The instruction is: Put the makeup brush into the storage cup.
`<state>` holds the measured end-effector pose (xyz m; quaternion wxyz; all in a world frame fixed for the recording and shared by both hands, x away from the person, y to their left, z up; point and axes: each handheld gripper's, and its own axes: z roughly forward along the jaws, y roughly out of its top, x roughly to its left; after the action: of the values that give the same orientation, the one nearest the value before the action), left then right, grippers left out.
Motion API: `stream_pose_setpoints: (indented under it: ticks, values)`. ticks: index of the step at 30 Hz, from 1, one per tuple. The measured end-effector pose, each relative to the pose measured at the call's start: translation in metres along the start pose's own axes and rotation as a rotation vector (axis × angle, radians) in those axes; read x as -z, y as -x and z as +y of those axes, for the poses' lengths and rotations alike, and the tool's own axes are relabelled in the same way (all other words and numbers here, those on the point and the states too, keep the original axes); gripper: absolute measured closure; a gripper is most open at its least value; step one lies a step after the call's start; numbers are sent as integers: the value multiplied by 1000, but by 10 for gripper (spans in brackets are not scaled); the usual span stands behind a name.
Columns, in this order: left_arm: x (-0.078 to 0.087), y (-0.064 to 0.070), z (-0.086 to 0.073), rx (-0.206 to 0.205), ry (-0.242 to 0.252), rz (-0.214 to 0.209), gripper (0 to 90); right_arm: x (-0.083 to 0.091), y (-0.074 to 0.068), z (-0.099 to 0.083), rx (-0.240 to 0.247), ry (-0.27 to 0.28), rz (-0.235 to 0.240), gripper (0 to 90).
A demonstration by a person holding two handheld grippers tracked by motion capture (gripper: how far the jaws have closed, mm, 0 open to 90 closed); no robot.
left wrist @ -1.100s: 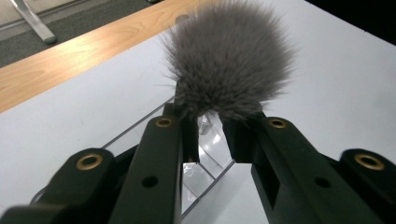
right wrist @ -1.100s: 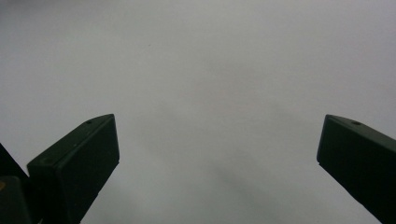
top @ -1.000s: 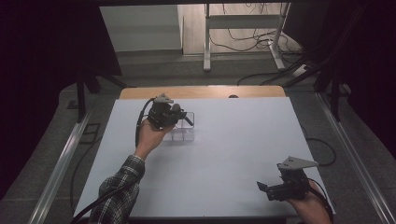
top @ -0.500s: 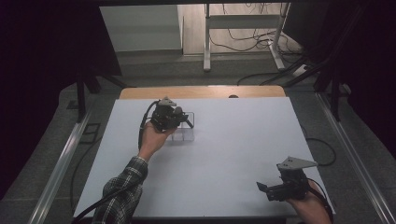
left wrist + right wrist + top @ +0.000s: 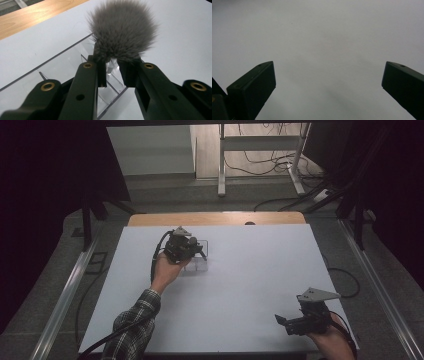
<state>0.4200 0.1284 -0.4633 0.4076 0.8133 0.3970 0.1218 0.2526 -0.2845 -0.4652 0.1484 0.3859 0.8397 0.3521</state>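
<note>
The left gripper (image 5: pixel 112 72) is pinching a makeup brush (image 5: pixel 122 30) just under its grey bristles, over a clear plastic organizer (image 5: pixel 50 75) at the far left of the white bench (image 5: pixel 260 280). The brush is probably very light, its head soft and easily crushed, so the stiff neck below the hair is the better place to hold. The organizer walls look thin and slippery. The right gripper (image 5: pixel 289 322), jaws spread with nothing between them, is resting near the bench's near right edge; much open room is lying between the two.
</note>
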Motion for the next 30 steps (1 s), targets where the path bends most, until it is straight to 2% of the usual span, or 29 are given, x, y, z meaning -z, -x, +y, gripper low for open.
stream_pose_setpoints:
  ticks: [4,9,18,22,30]
  values:
    - [2,2,1,3,18,-11,741,0,0,0,3,0,0,0]
    - [4,7,5,-14,23,-12,685,1,0,0,3,1,-2,0]
    - [9,6,6,-10,32,-3,575,1,0,0,5,3,-1,0]
    - [12,5,6,1,37,-11,503,1,0,0,5,2,-1,0]
    - [15,4,5,7,43,-23,417,1,0,0,2,3,-1,0]
